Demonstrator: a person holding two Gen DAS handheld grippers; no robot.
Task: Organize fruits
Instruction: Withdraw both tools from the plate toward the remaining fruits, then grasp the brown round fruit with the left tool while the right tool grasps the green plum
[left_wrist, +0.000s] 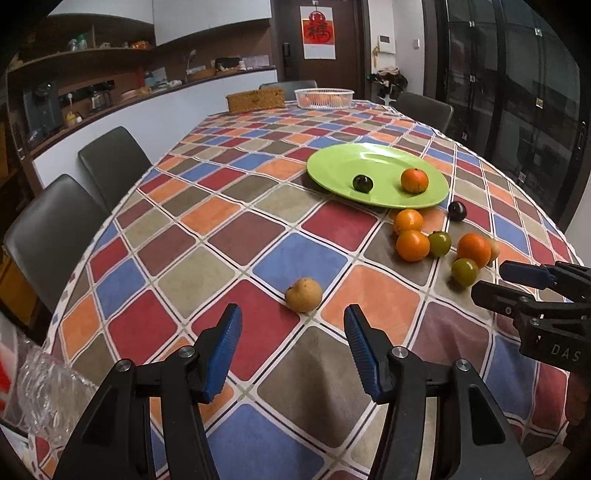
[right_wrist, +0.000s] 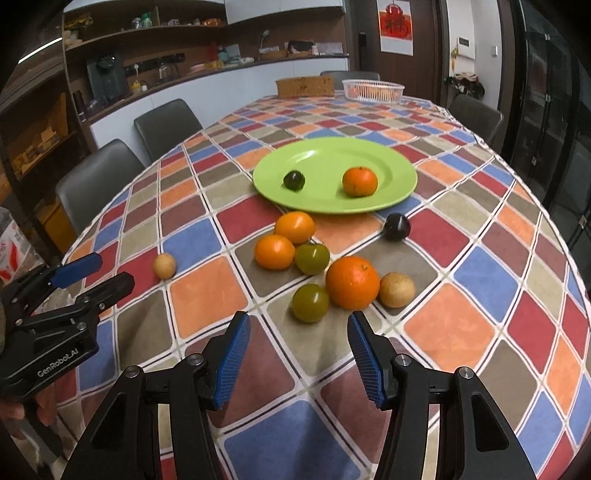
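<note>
Loose fruit beside green plate (right_wrist: 334, 162) on checkered tablecloth (right_wrist: 461, 328).
Left gripper (left_wrist: 293, 347) and right gripper (right_wrist: 299, 350) spread wide, gripping nothing (tan fruit (left_wrist: 303, 294) just ahead of left); orange (right_wrist: 359, 181) and dark fruit (right_wrist: 294, 180) on plate.

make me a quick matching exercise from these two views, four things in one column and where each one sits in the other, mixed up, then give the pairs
Things
1. small dark round fruit with a green sheen
2. lone tan round fruit
3. white plastic mesh basket
4. dark purple round plum

Places
A. at the far end of the checked tablecloth, beside a woven brown box
B. on the cloth just off the rim of the lime green round plate
C. on the plate, next to an orange mandarin
D. alone on the cloth, just ahead of the open left gripper

Pairs: 1-C, 2-D, 3-A, 4-B
</note>
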